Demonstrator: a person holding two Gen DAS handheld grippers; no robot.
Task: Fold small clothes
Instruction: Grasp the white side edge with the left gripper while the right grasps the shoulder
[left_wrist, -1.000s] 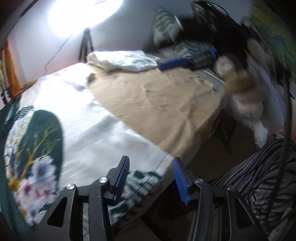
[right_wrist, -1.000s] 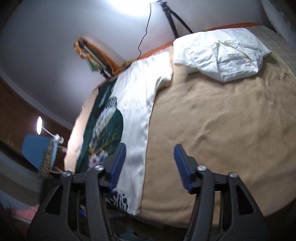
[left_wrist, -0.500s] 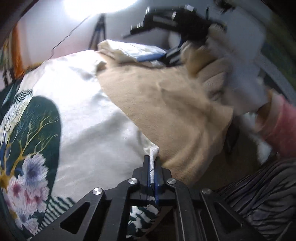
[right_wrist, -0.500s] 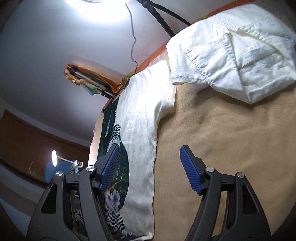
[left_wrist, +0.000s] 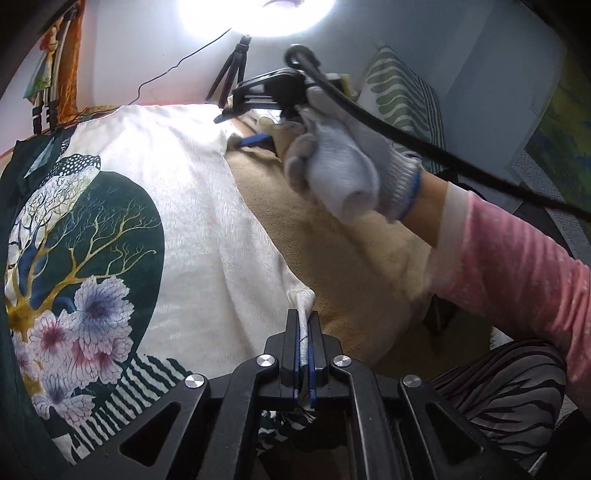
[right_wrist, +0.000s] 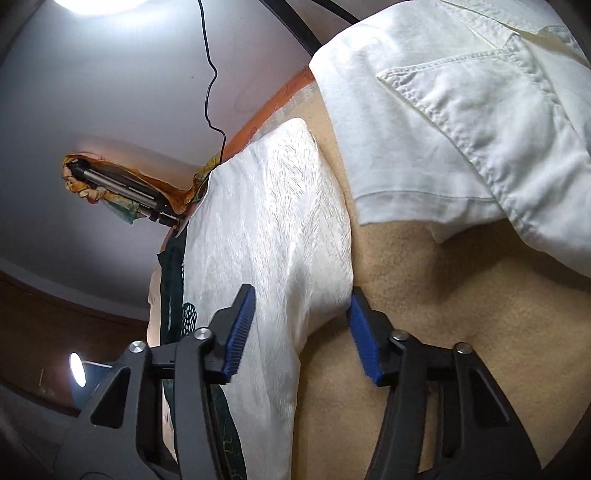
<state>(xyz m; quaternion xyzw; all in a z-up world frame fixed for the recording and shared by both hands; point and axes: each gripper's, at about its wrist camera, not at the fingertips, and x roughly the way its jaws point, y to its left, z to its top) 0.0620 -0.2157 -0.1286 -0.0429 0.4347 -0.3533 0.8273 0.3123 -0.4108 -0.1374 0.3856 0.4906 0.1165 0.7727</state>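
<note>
Left gripper (left_wrist: 304, 345) is pinching the shirt (left_wrist: 192, 206) hem; right gripper (right_wrist: 299, 328), spread, is straddling the sleeve (right_wrist: 280, 229); light, floppy, probably slippery cloth.

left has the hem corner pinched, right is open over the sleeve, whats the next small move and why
Probably shut the right gripper on the sleeve: its jaws straddle the sleeve edge, open, while the left gripper already pinches the shirt hem. Both corners held, the side can be folded over.

The right gripper (right_wrist: 297, 325) hangs with jaws wide apart, straddling the sleeve of a cream shirt (right_wrist: 273, 236) spread on a tan blanket (right_wrist: 443, 314). A folded white garment (right_wrist: 461, 103) lies just beyond the sleeve.
</note>
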